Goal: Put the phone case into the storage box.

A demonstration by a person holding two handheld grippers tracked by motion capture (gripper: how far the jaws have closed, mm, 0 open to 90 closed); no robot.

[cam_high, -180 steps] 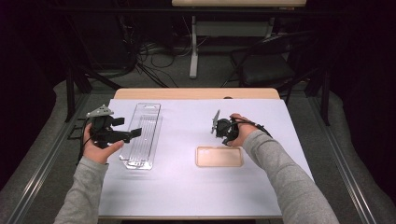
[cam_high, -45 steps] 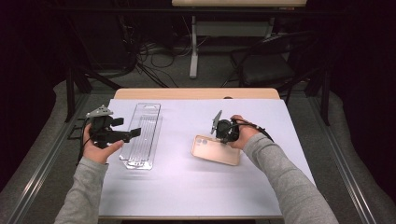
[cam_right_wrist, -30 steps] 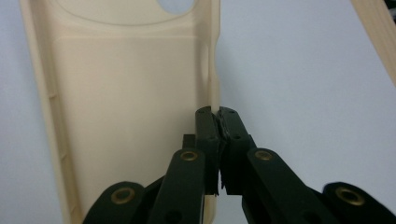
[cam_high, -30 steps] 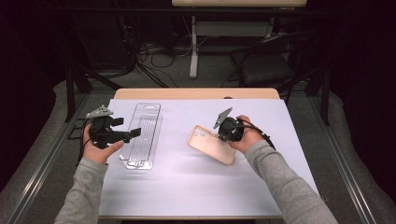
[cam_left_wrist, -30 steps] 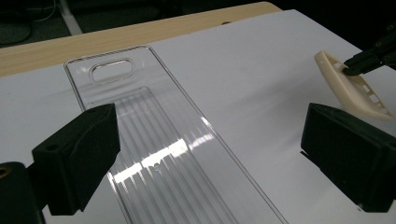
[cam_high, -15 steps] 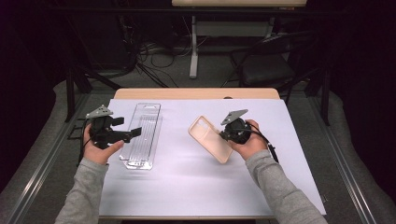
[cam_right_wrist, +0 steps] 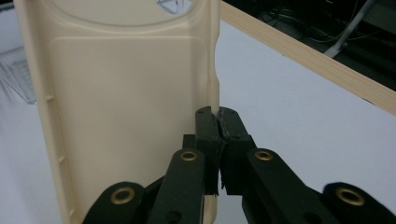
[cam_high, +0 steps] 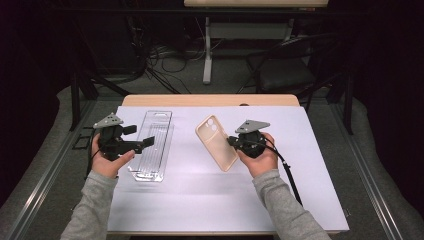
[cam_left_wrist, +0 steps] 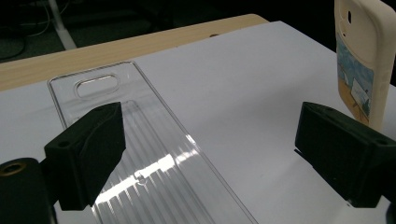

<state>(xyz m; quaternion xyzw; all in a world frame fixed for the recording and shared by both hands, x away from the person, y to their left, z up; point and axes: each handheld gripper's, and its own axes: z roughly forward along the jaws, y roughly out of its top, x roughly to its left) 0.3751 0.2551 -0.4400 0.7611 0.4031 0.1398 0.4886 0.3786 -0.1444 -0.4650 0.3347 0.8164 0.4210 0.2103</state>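
Phone case point(cam_high: 217, 142) held off bench point(cam_high: 320, 150), mid-scene, tilted; long axis runs far-left to near-right. Right gripper point(cam_high: 235, 142) fingers clamped on its right long edge. Clear tray point(cam_high: 151, 145) lies left of case, long axis near-far. Left gripper point(cam_high: 145, 143) fingers spread wide, holding nothing, over tray; nearer arm to tray. Case: cream, hollow side up, camera cutout at far end, printed picture on back.
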